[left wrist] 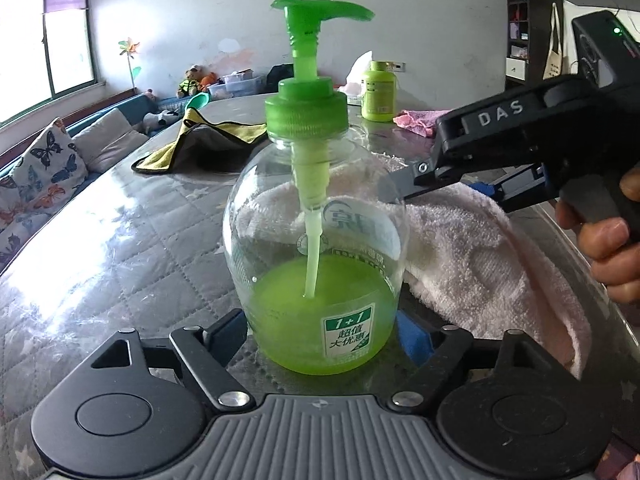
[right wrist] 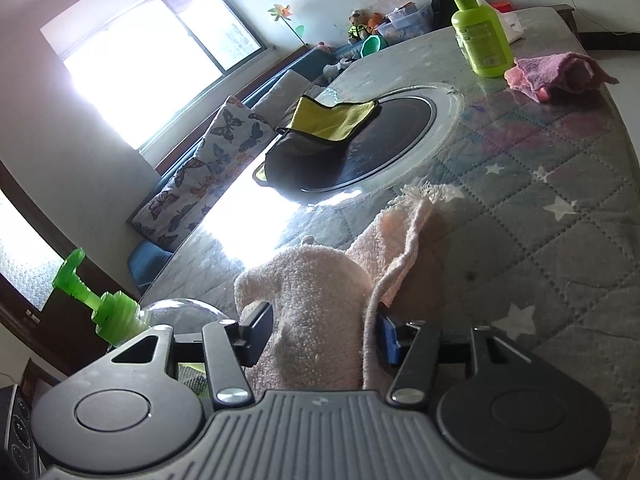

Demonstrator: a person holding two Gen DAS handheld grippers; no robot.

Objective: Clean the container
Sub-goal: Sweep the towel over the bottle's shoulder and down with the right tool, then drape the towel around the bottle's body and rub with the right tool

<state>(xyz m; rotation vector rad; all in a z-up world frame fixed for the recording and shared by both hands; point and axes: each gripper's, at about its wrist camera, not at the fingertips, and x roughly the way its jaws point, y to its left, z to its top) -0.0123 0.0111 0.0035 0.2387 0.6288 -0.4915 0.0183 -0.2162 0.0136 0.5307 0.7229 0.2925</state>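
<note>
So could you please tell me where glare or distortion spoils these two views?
Right wrist view: the window is blown out and glare whitens the tabletop. Left wrist view: evenly lit, milder sheen on the table, fisheye bending its edges; the soap bottle is sharp.

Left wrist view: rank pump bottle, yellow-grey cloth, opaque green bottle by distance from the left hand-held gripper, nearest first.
From the left hand-held gripper:
1. Pump bottle: between the fingers, centre foreground.
2. Yellow-grey cloth: mid-table, left of the pump.
3. Opaque green bottle: far end of the table, right of the pump.

Black tool (left wrist: pixel 320 332), grey ribbed base, "DAS" lettering
</note>
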